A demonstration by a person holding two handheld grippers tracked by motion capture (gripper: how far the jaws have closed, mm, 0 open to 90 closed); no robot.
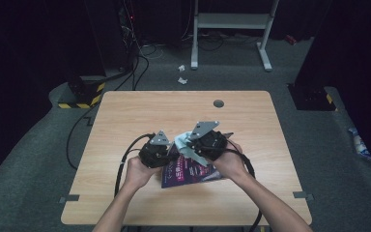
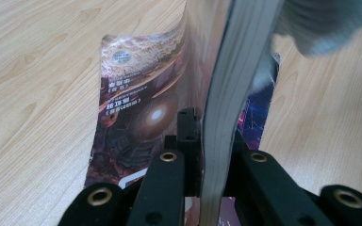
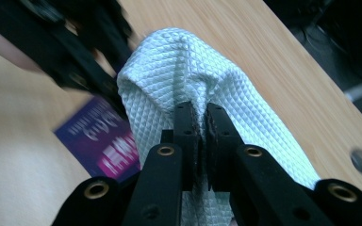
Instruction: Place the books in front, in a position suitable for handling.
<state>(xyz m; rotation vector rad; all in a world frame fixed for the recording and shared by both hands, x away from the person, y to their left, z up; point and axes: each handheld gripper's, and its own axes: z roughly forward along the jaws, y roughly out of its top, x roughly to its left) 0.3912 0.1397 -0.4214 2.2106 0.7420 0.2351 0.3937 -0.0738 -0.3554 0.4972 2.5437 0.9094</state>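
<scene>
I have the left gripper clamped on a book: in the left gripper view its jaws pinch a thick block of grey page edges, and the block rises upright between them. The front cover, dark brown and purple with small printed lines, is peeled open to one side and lies on the bench.

In the high view the book sits near the middle of the bench, a little toward my side, with both hands gathered over it. My left gripper is at its left edge and my right gripper just beside it, above the book.

My right gripper is closed on a pale blue cloth with a fine diamond weave; the jaws nip a fold of it and the rest drapes around them. In the high view the cloth hangs between the two grippers, over the book's top edge. In the right gripper view a purple corner of the book shows below the cloth, blurred, with the left gripper dark and out of focus beyond it.
</scene>
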